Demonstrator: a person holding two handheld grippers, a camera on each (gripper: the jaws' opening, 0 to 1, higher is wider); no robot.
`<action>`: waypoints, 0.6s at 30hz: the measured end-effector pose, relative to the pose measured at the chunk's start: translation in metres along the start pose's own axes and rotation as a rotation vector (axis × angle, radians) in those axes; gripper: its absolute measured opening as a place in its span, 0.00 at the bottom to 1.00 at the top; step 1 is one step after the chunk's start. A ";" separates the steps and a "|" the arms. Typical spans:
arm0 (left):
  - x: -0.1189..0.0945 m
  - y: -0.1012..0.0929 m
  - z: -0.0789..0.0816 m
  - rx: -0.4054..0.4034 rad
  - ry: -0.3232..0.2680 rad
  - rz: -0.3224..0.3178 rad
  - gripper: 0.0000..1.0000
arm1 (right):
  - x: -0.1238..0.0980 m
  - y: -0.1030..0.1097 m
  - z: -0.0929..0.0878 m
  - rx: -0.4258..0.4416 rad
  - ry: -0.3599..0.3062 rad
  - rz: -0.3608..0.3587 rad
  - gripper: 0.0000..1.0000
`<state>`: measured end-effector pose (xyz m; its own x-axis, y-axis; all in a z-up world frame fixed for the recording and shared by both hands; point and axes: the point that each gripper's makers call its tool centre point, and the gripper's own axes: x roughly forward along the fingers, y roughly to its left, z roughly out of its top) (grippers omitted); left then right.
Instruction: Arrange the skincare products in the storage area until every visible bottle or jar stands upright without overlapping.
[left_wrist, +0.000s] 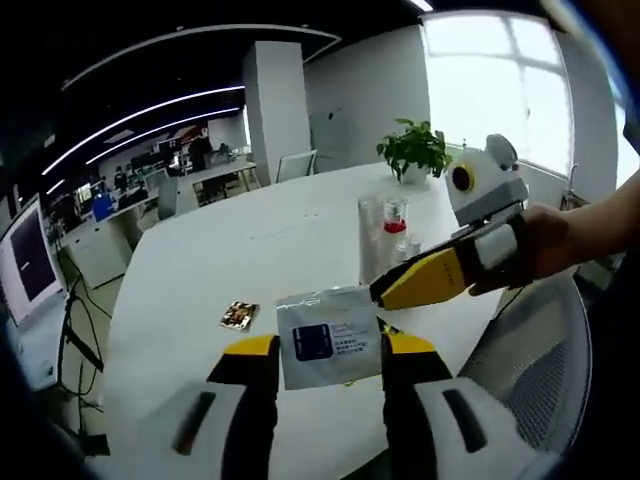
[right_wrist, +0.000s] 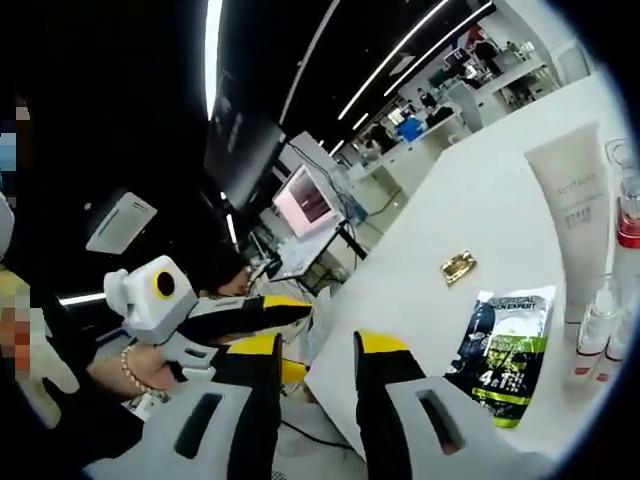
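My left gripper (left_wrist: 328, 352) is shut on a white sachet (left_wrist: 330, 335) with a dark label, held flat above the near table edge. My right gripper (left_wrist: 388, 292) comes in from the right in a person's hand, its yellow tip at the sachet's upper right corner. In the right gripper view my right gripper (right_wrist: 320, 350) stands open with nothing clearly between its jaws, and the left gripper (right_wrist: 285, 312) reaches in from the left. On the table lie a dark and green sachet (right_wrist: 505, 355), a white tube (right_wrist: 570, 205), small bottles (right_wrist: 598, 320) and a red-capped bottle (left_wrist: 395, 215).
A clear tray (left_wrist: 375, 245) holds the bottles at the right of the white table (left_wrist: 220, 260). A small gold packet (left_wrist: 239, 316) lies alone. A potted plant (left_wrist: 415, 150) stands at the far edge. A mesh chair (left_wrist: 530, 345) sits close on the right.
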<state>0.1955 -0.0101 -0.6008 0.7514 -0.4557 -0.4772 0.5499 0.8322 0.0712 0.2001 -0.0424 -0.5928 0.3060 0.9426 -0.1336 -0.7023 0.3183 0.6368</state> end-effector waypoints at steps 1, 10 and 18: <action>0.000 -0.001 0.000 0.004 0.000 -0.001 0.40 | 0.001 0.000 0.000 0.004 0.003 0.000 0.24; -0.002 -0.008 0.010 -0.007 -0.024 -0.019 0.40 | 0.003 0.000 0.000 0.027 0.000 -0.003 0.04; -0.002 -0.005 0.010 -0.104 -0.055 -0.068 0.43 | -0.004 -0.003 0.006 0.039 -0.034 0.007 0.01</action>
<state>0.1945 -0.0164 -0.5912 0.7341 -0.5266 -0.4287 0.5615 0.8258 -0.0527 0.2049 -0.0474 -0.5899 0.3236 0.9405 -0.1037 -0.6791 0.3072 0.6667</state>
